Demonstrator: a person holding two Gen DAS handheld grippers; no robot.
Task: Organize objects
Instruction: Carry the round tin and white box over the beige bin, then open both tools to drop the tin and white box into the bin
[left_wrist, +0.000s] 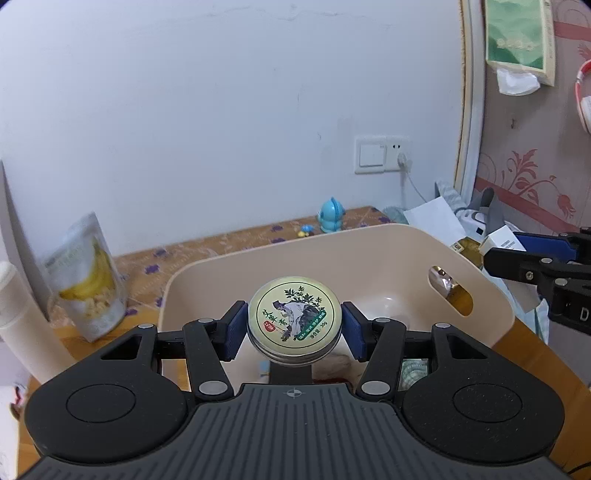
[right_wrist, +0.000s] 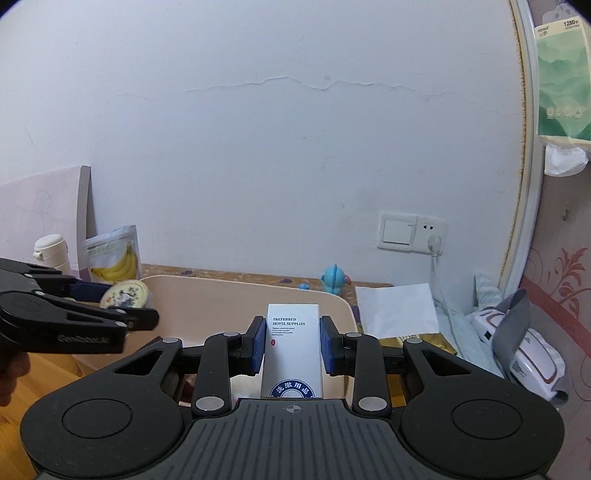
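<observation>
Both claws are loaded & held over the tub. Left claw (left_wrist: 293, 328) is part open, pads pressed on either side of a round tin (left_wrist: 293, 316), lid facing up, likely so it goes down flat. Right claw (right_wrist: 292, 341) is closed narrower on a white box (right_wrist: 292, 347), pinched across its thin sides w/ the printed face up and its length running out ahead of the claw, prob. so it can slide in lengthwise.

Landmark = beige tub (left_wrist: 325, 251), biggest thing on the desk. Its handle slot faces the right claw's side. Tin hangs above the tub's near half, not touching it. Box is over the tub's near right rim (right_wrist: 236, 286), also clear of it. Some small stuff already sits low in the tub's near end; can't tell what.

Banana snack bag (left_wrist: 86, 277) stands left of the tub, white bottle (left_wrist: 22, 321) further left. Blue toy (left_wrist: 330, 215) is behind the tub by the wall. Wall socket (left_wrist: 382, 154) is above & behind.

Judgement: both items are abt to be dropped in; release is next.
</observation>
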